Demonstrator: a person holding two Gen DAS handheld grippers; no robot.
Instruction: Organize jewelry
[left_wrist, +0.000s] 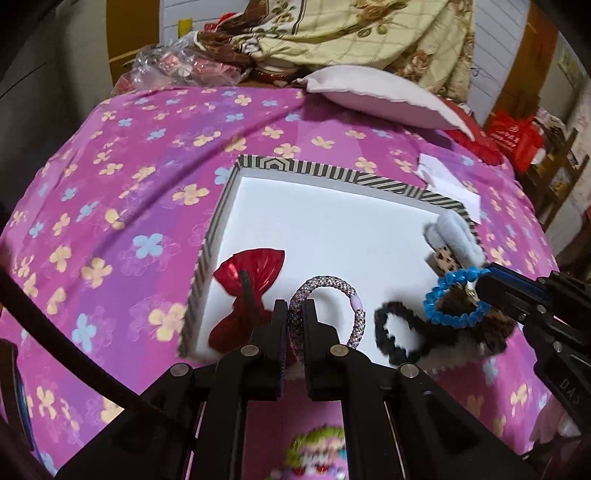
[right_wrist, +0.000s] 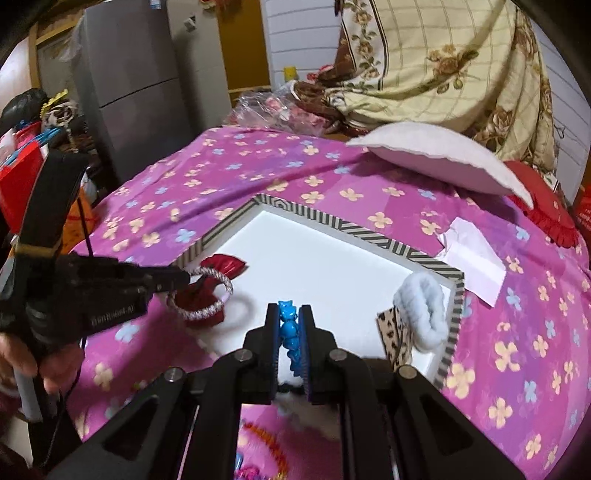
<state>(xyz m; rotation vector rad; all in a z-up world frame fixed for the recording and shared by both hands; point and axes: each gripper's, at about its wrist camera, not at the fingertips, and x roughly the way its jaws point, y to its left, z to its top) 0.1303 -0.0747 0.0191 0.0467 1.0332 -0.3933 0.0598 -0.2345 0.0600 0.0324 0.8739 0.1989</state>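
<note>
Both views are taken from wrist fisheyes, angled steeply down along the fingers, pretty close over the striped box (left_wrist: 295, 168) on the pink bedspread (left_wrist: 122, 177). In the left view the right gripper (left_wrist: 480, 282) is caught at 3 o'clock; in the right view the left gripper (right_wrist: 186, 277) at 9. Box and bedspread are shared.

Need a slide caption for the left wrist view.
Left gripper holds a beaded hair tie over the striped box; right gripper holds a blue one.
</note>
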